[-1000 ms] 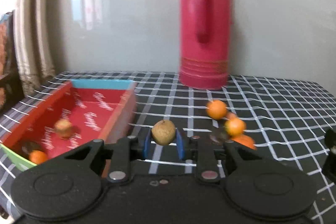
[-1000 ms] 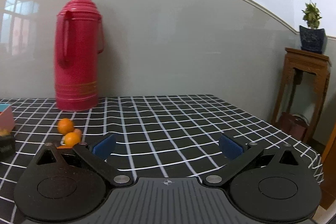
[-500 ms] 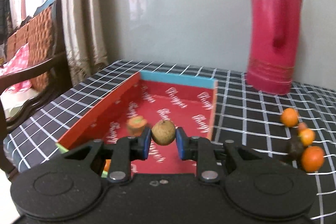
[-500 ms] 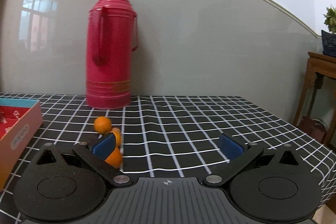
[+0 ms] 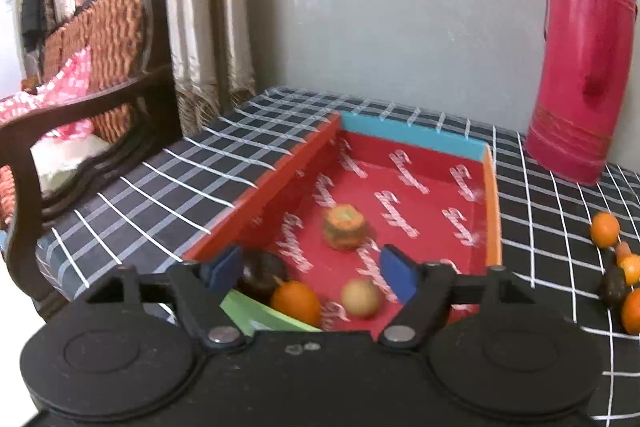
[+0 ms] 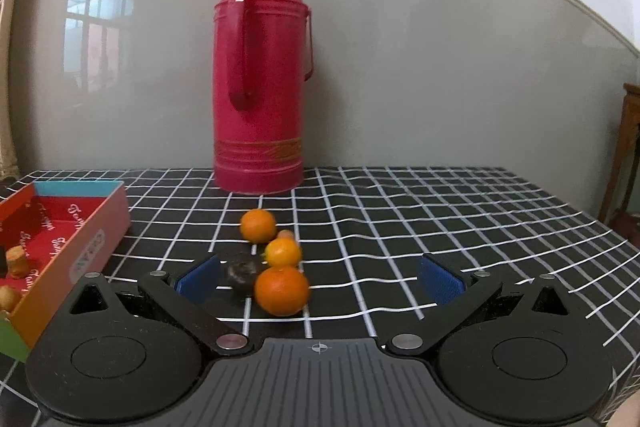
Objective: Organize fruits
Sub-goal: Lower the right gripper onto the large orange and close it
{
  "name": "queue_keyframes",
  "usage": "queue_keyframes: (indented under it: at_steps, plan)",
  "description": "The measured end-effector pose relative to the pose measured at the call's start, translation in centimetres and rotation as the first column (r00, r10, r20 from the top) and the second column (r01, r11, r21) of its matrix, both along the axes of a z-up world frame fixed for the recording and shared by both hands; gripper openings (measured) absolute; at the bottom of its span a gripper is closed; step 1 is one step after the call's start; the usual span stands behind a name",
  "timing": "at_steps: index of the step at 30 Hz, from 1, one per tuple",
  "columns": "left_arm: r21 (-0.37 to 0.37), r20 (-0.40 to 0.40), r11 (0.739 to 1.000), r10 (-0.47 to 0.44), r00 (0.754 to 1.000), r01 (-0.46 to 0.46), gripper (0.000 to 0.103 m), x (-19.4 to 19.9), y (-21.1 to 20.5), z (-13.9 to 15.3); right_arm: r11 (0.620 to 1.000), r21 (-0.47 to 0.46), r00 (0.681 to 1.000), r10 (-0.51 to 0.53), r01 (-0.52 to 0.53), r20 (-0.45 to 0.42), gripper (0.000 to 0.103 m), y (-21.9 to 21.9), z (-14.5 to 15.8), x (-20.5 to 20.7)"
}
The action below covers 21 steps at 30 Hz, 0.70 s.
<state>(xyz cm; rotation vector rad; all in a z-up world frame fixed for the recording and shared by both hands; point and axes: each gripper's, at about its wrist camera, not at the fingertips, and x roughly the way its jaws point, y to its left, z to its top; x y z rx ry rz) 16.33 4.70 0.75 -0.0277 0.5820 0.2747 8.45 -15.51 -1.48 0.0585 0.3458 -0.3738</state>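
Tray [image 5: 494, 203] rim beneath opening left tool [image 5: 312, 273], longan [image 5: 360, 298] dropped inside

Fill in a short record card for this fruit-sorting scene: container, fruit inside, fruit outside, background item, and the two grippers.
Container: red box on checked tablecloth
Fruit inside: orange, tan fruit, dark fruit, ridged fruit
Fruit outside: cluster beside box
Background item: red flask, upright
Left gripper: opening, empty, over box
Right gripper: open, at cluster
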Motion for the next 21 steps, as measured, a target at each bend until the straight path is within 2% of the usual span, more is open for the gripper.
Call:
queue_keyframes:
  at_steps: [6, 9, 14, 17, 21]
  plan:
    - [-0.008, 0.017, 1.0, 0.023, 1.0, -0.023, 0.077, -0.4, 2.1, 0.7, 0.997, 0.069, 0.999, 0.027, -0.025, -0.026, 0.103, 0.2, -0.3, 1.2]
    - [-0.012, 0.028, 0.999, 0.053, 0.998, -0.053, 0.086, -0.5, 3.4, 1.1, 0.995, 0.088, 0.998, 0.04, -0.036, -0.039, 0.103, 0.4, -0.5, 1.8]
    - [-0.004, 0.052, 0.994, 0.111, 0.992, -0.111, 0.087, -0.8, 5.5, 1.5, 0.989, 0.139, 0.997, 0.055, -0.046, -0.057, 0.103, -0.2, -1.0, 2.8]
    - [-0.014, 0.048, 0.988, 0.155, 0.987, -0.154, 0.088, -0.7, 6.9, 1.7, 0.981, 0.19, 0.997, 0.055, -0.043, -0.06, 0.103, -1.0, -1.2, 3.2]
    - [-0.038, 0.032, 0.98, 0.196, 0.98, -0.195, 0.089, -0.7, 8.6, 1.8, 0.978, 0.205, 0.995, 0.042, -0.023, -0.09, 0.103, -1.8, -1.6, 4.3]
